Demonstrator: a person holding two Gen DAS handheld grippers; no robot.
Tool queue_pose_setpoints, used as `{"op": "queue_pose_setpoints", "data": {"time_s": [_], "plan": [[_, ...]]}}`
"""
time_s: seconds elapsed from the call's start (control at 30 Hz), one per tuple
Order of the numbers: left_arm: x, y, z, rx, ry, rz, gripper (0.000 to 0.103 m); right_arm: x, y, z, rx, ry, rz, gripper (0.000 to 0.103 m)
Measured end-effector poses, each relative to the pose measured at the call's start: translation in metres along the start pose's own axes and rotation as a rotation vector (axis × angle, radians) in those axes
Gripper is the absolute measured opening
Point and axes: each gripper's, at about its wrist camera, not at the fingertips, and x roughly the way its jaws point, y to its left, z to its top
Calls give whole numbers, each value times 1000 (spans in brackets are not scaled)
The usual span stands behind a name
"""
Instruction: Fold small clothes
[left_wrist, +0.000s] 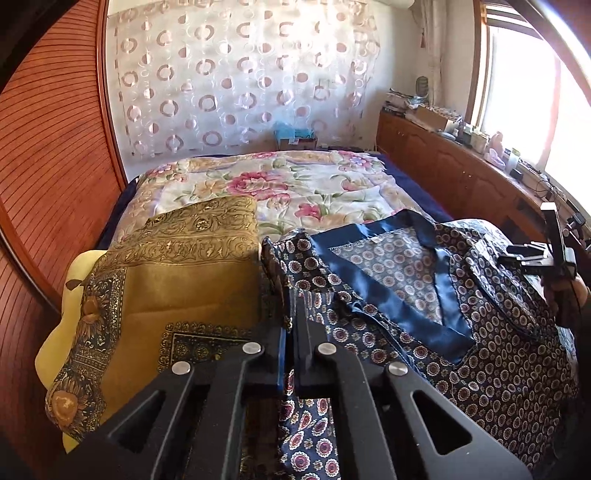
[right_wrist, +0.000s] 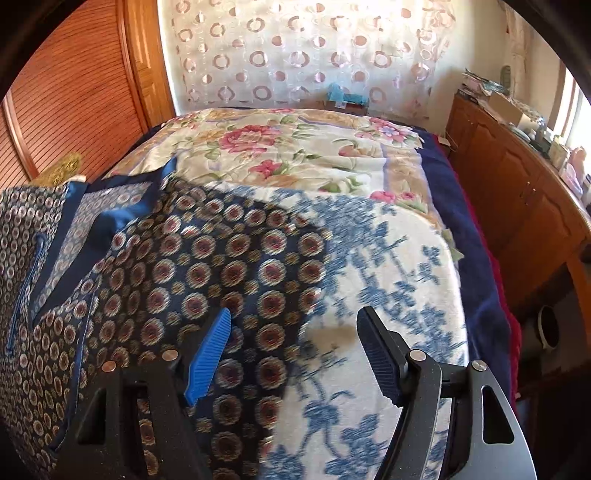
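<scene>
- The shirt (left_wrist: 424, 295) lies spread on the bed (left_wrist: 295, 184), filling the lower right of the left view.
- Left fingers (left_wrist: 291, 321) are closed on a thin edge of it at lower centre; I judge the slick cloth could slip out when pulled.
- Right fingers (right_wrist: 295, 325) stand wide open above shirt and towel (right_wrist: 388, 266), gripping nothing; closing there might catch the towel too.
- The gold cloth (left_wrist: 177, 280) beside could be dragged along.

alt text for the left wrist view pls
The left gripper is shut on the left edge of a navy medallion-print garment with blue satin trim, spread on a bed. A folded gold patterned cloth lies to its left; a floral bedspread lies beyond.
</scene>
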Motion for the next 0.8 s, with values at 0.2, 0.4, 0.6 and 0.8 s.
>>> {"op": "queue_pose_setpoints", "data": {"time_s": [0.2, 0.4, 0.6, 0.8], "plan": [[-4, -7, -2, -2, -11, -14, 4, 16, -12, 17, 28, 26, 35, 72], [-11, -17, -7, -5, -24, -47, 3, 21, 13, 21, -97, 5, 46, 6], [-39, -26, -11, 3, -74, -60, 2, -12, 34, 13, -136, -90, 42, 2], [-74, -27, -19, 9, -129, -47, 2, -72, 44, -9, -141, -204, 78, 2]]}}
